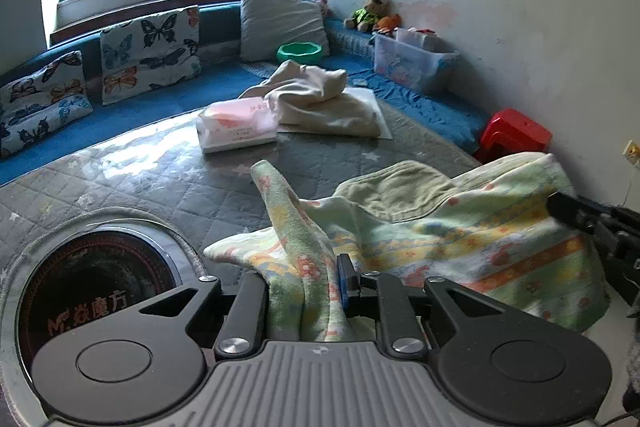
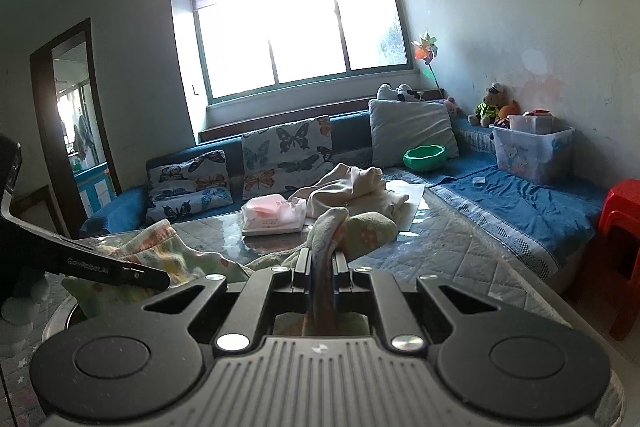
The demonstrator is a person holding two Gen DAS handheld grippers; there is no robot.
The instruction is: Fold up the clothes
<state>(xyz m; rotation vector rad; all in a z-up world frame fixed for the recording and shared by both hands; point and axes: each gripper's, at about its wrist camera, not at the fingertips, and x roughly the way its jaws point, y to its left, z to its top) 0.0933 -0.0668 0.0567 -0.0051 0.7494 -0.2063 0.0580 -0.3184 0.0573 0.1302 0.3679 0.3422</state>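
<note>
A pale green and yellow patterned garment (image 1: 460, 231) lies bunched on the quilted grey table cover (image 1: 152, 179). My left gripper (image 1: 308, 283) is shut on a gathered edge of it, which stands up between the fingers. My right gripper (image 2: 322, 267) is shut on another fold of the same garment (image 2: 360, 227), lifted a little off the table. The right gripper also shows at the right edge of the left wrist view (image 1: 576, 213), and the left gripper at the left of the right wrist view (image 2: 120, 273). A cream garment (image 1: 320, 99) lies crumpled further back.
A pink tissue pack (image 1: 238, 125) sits beside the cream garment. A round cooktop (image 1: 92, 291) is set in the table at near left. Butterfly cushions (image 1: 150, 53), a green bowl (image 1: 300, 53), a clear box (image 1: 412, 61) and a red stool (image 1: 516, 135) ring the table.
</note>
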